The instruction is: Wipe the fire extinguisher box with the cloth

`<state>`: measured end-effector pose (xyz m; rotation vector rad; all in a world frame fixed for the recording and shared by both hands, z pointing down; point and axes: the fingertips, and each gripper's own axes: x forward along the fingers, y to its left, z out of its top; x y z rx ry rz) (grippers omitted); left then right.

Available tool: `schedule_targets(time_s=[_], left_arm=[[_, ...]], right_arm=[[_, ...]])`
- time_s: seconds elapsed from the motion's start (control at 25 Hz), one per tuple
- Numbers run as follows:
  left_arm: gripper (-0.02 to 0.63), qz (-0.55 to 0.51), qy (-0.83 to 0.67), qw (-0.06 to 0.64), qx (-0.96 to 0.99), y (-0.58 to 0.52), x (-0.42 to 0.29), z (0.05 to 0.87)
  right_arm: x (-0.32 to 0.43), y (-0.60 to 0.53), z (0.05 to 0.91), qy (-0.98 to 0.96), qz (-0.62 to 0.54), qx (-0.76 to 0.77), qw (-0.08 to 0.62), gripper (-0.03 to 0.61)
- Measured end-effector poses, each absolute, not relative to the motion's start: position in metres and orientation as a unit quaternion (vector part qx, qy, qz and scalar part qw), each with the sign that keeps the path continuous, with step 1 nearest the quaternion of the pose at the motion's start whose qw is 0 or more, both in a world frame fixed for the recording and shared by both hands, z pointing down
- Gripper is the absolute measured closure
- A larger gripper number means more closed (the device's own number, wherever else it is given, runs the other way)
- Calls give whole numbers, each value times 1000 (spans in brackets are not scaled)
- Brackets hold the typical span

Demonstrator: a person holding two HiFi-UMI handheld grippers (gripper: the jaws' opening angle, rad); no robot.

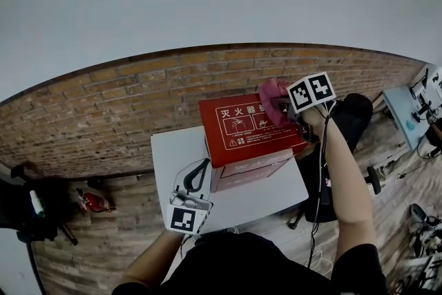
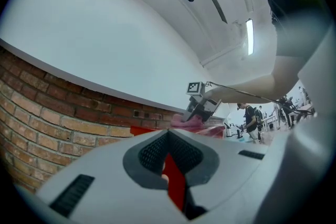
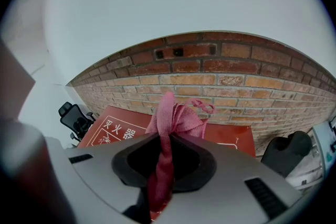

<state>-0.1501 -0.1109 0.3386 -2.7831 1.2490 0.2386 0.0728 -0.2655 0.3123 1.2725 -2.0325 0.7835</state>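
Note:
The red fire extinguisher box [image 1: 245, 128] with white print lies flat on a white table [image 1: 173, 148]. My right gripper [image 1: 284, 107] is shut on a pink cloth [image 1: 271, 94] and holds it on the box's top at the far right end. In the right gripper view the cloth [image 3: 176, 115] runs up between the jaws and bunches above the box [image 3: 118, 131]. My left gripper [image 1: 202, 166] is shut, its tips close to the box's near left corner; whether they touch it I cannot tell. In the left gripper view the closed jaws show only the red box [image 2: 174, 178] in the slit between them.
A brick surface [image 1: 103, 107] runs behind and beside the table. A black office chair [image 1: 352, 114] stands right of the table, by my right forearm. A small red object [image 1: 93, 202] lies at the left. A desk with gear [image 1: 411, 107] is at far right.

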Motion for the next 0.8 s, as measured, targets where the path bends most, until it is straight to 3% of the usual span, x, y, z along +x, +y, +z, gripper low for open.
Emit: schedule_targets(time_s=[0.8], left_arm=[[586,93,366,52,-925,-106,-148,330]], right_arm=[[22,-258,311,-763,290,502,286,514]])
